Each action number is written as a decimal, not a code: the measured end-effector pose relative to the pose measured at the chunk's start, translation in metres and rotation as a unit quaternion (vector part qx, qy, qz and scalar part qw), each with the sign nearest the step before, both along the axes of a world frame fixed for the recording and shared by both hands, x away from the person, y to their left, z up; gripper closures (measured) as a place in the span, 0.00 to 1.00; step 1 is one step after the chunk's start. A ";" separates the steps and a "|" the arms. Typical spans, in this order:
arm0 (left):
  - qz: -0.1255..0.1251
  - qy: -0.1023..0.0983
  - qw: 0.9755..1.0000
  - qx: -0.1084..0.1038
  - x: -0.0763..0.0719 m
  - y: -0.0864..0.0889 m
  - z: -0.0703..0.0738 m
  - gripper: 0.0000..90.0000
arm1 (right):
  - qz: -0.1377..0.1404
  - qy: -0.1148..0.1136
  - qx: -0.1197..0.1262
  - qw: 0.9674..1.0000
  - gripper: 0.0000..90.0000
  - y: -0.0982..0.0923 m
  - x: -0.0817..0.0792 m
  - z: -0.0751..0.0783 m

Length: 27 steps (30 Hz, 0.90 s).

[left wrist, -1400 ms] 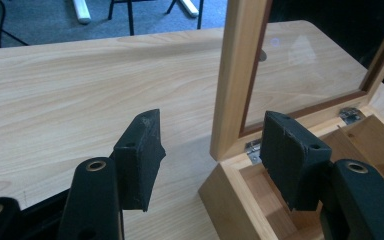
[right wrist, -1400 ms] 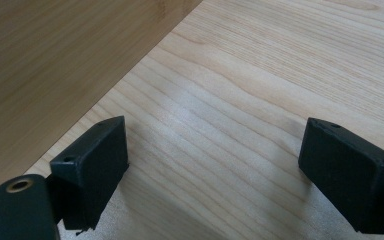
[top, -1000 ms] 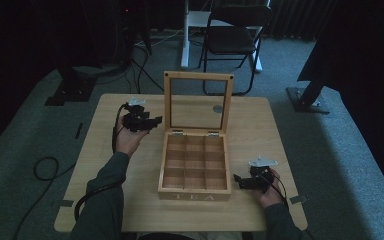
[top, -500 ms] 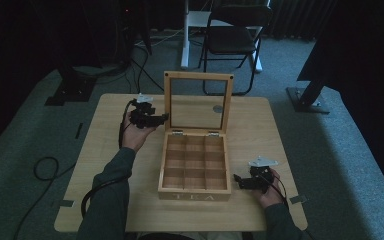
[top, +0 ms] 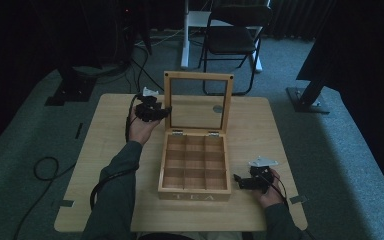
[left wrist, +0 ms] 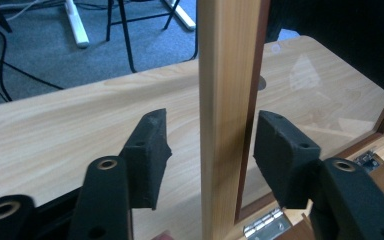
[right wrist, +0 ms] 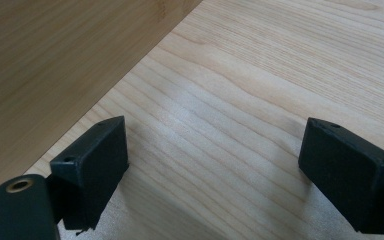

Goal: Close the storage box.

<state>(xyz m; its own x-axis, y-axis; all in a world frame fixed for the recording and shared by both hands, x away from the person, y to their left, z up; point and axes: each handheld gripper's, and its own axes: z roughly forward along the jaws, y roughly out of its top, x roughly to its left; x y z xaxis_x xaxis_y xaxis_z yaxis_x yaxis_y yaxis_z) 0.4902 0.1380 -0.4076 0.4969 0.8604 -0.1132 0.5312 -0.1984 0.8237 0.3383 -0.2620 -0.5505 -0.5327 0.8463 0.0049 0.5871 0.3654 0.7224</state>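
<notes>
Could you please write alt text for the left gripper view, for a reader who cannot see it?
The left gripper is open, its two black jaws straddling the upright wooden side rail of the tea box lid without closing on it. A metal hinge shows at the bottom, with the pale wooden table behind.

L gripper (top: 166,112) open, arm extended fwd; R gripper (top: 236,178) open, low.

dim room, grey carpet (top: 25,145), black folding chair (top: 232,37) behind wooden table (top: 105,150).

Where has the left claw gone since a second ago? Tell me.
Yes: the left claw moved right, up to the tea box lid's left frame edge, which its jaws now straddle.
</notes>
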 end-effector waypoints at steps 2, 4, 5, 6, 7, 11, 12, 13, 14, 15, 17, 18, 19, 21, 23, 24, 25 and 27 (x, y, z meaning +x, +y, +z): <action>0.002 -0.003 1.000 -0.005 0.002 -0.001 0.002 0.57 | 0.000 0.000 0.000 1.000 0.13 0.000 0.000 0.000; 0.005 -0.005 1.000 -0.016 0.003 -0.001 0.004 0.57 | 0.000 0.000 0.000 1.000 0.13 0.000 0.000 0.000; 0.008 -0.006 1.000 -0.023 0.005 -0.001 0.004 0.57 | 0.000 0.000 0.000 1.000 0.13 0.000 0.000 0.000; 0.007 -0.005 1.000 -0.030 0.006 -0.001 0.004 0.57 | 0.000 0.000 0.000 1.000 0.13 0.000 0.000 0.000; 0.007 -0.005 0.999 -0.033 0.007 -0.001 0.003 0.55 | 0.000 0.000 0.000 1.000 0.13 0.000 0.000 0.000; -0.008 -0.012 1.000 -0.025 0.009 -0.007 0.003 0.54 | 0.000 0.000 0.000 1.000 0.13 0.000 0.000 0.000; -0.011 -0.014 1.000 -0.023 0.009 -0.009 0.003 0.54 | 0.000 0.000 0.000 1.000 0.13 0.000 0.000 0.000; -0.015 -0.013 0.999 -0.024 0.009 -0.010 0.003 0.55 | 0.000 0.000 0.000 1.000 0.13 0.000 0.000 0.000; -0.016 -0.014 0.999 -0.026 0.008 -0.011 0.003 0.57 | 0.000 0.000 0.000 1.000 0.13 0.000 0.000 0.000; -0.015 -0.014 0.999 -0.028 0.008 -0.011 0.004 0.58 | 0.000 0.000 0.000 1.000 0.13 0.000 0.000 0.000; -0.013 -0.014 0.999 -0.038 0.006 -0.009 0.003 0.59 | 0.000 0.000 0.000 1.000 0.13 0.000 0.000 0.000; -0.014 -0.017 0.999 -0.040 0.004 -0.008 0.003 0.60 | 0.000 0.000 0.000 1.000 0.13 0.000 0.000 0.000; -0.014 -0.021 0.999 -0.039 0.002 -0.008 0.003 0.60 | 0.000 0.000 0.000 1.000 0.13 0.000 0.000 0.000; -0.014 -0.028 0.999 -0.038 -0.002 -0.008 0.003 0.60 | 0.000 0.000 0.000 1.000 0.13 0.000 0.000 0.000; -0.012 -0.035 0.998 -0.042 -0.008 -0.007 0.003 0.60 | 0.000 0.000 0.000 1.000 0.13 0.000 0.000 0.000; -0.012 -0.039 0.998 -0.044 -0.010 -0.007 0.003 0.60 | 0.000 0.000 0.000 1.000 0.13 0.000 0.000 0.000; -0.011 -0.043 0.998 -0.044 -0.014 -0.007 0.003 0.60 | 0.000 0.000 0.000 1.000 0.13 0.000 0.000 0.000; -0.009 -0.048 0.998 -0.048 -0.019 -0.006 0.003 0.60 | 0.000 0.000 -0.001 1.000 0.13 0.000 0.000 0.000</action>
